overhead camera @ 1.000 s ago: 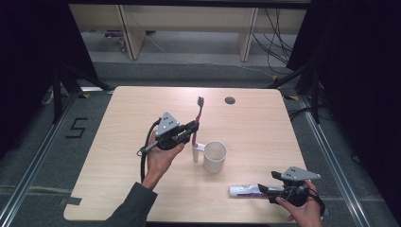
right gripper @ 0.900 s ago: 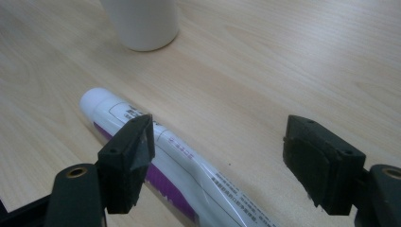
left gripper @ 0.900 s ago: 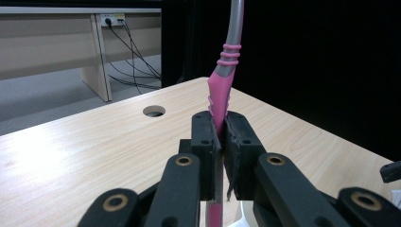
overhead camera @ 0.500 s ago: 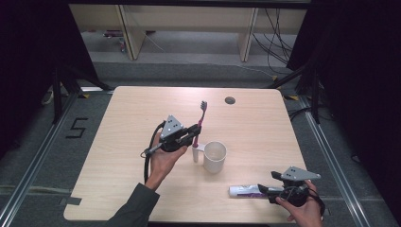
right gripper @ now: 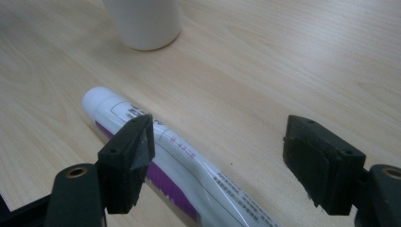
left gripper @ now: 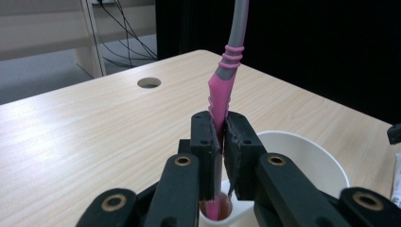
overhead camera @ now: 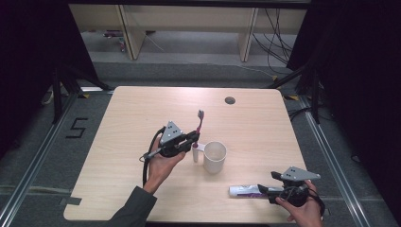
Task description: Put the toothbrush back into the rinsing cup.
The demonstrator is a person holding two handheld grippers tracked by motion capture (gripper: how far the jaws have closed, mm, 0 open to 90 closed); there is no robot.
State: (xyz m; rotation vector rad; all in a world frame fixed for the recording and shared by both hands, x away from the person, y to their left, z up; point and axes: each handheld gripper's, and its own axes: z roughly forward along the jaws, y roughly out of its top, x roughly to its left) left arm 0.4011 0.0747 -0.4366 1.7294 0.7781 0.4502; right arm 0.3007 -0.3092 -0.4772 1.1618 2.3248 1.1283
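Note:
My left gripper (overhead camera: 193, 138) (left gripper: 222, 135) is shut on a pink and grey toothbrush (overhead camera: 199, 124) (left gripper: 226, 78), held nearly upright with its bristle head up. Its lower end sits over a small holder on the side of the white cup (overhead camera: 214, 156) (left gripper: 302, 156). A white and purple toothpaste tube (overhead camera: 247, 190) (right gripper: 170, 156) lies flat on the table near the front right. My right gripper (overhead camera: 263, 190) (right gripper: 217, 156) is open, its jaws spread wide over the tube, one jaw touching its left side.
The light wooden table (overhead camera: 142, 118) has a round cable hole (overhead camera: 230, 100) at the back. Dark floor, cables and shelf legs lie beyond the far edge. The cup base (right gripper: 142, 23) stands a short way ahead of the right gripper.
The left gripper has carried the toothbrush right and down toward the cup, tipping it more upright. The right gripper stays over the tube.

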